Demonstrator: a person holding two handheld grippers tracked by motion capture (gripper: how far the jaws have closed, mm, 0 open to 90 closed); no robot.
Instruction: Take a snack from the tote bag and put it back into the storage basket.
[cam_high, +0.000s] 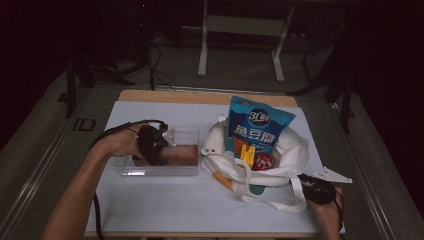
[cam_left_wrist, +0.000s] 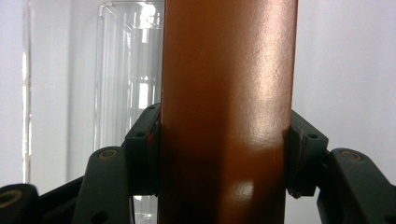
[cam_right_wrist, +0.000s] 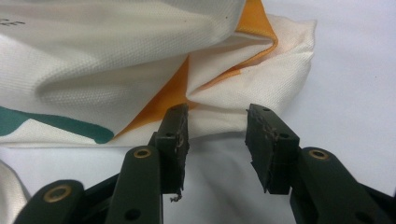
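Left tongs (cam_left_wrist: 224, 154) clenched on smooth glossy brown cylinder (cam_left_wrist: 229, 93), possibly a sausage stick, long axis crosswise to jaws, held over clear plastic tray (cam_high: 185, 170) left of white canvas tote bag (cam_high: 280, 172). Right tongs (cam_right_wrist: 217, 140) released, just short of bag's folded corner on desk (cam_high: 165, 205). Blue snack pouch (cam_high: 257, 125) upright inside.

A white metal frame (cam_high: 240, 30) stands on the grey floor (cam_high: 50, 130) (cables (cam_high: 155, 65) trail nearby)
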